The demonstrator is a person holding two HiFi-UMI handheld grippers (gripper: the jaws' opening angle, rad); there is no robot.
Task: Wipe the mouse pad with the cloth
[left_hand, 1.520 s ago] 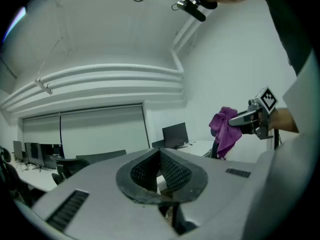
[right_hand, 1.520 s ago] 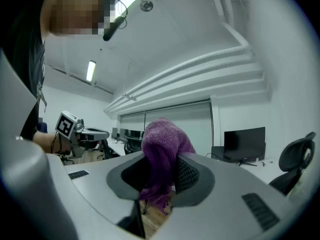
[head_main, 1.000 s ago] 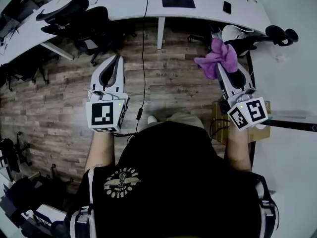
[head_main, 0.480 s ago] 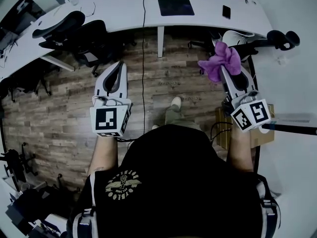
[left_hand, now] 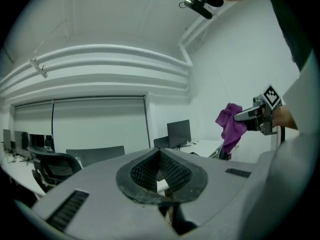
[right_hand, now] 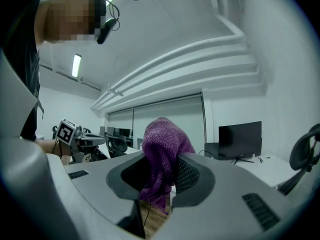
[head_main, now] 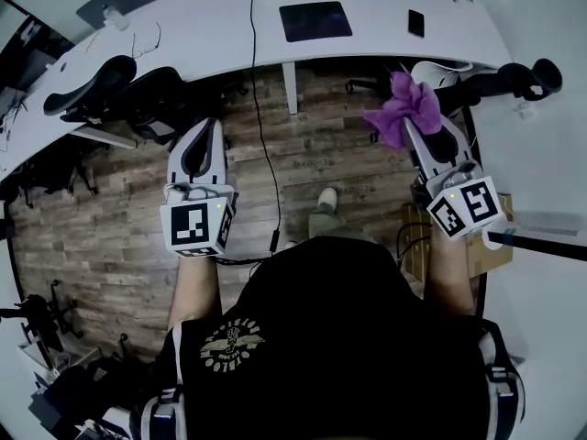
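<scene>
A dark mouse pad [head_main: 315, 20] lies on the curved white desk [head_main: 211, 26] at the top of the head view, far from both grippers. My right gripper [head_main: 406, 123] is held out over the wooden floor, shut on a purple cloth [head_main: 404, 106] that bunches above its tips. In the right gripper view the cloth [right_hand: 162, 156] hangs down between the jaws of that gripper [right_hand: 171, 160]. My left gripper [head_main: 215, 125] is held level at the left, shut with nothing in it; its pads [left_hand: 176, 170] meet at the tips. The left gripper view shows the cloth [left_hand: 230, 126] off to the right.
A black phone [head_main: 416, 23] lies on the desk right of the mouse pad. A cable [head_main: 261, 136] hangs from the desk down to the floor. Black office chairs [head_main: 101, 85] stand at the left, another chair [head_main: 500, 76] at the right. A cardboard box [head_main: 486, 246] sits beside my right arm.
The desk and mouse pad have slid lower in the head view as the person steps toward them. Both grippers keep their pose; the cloth stays held in the right one.
</scene>
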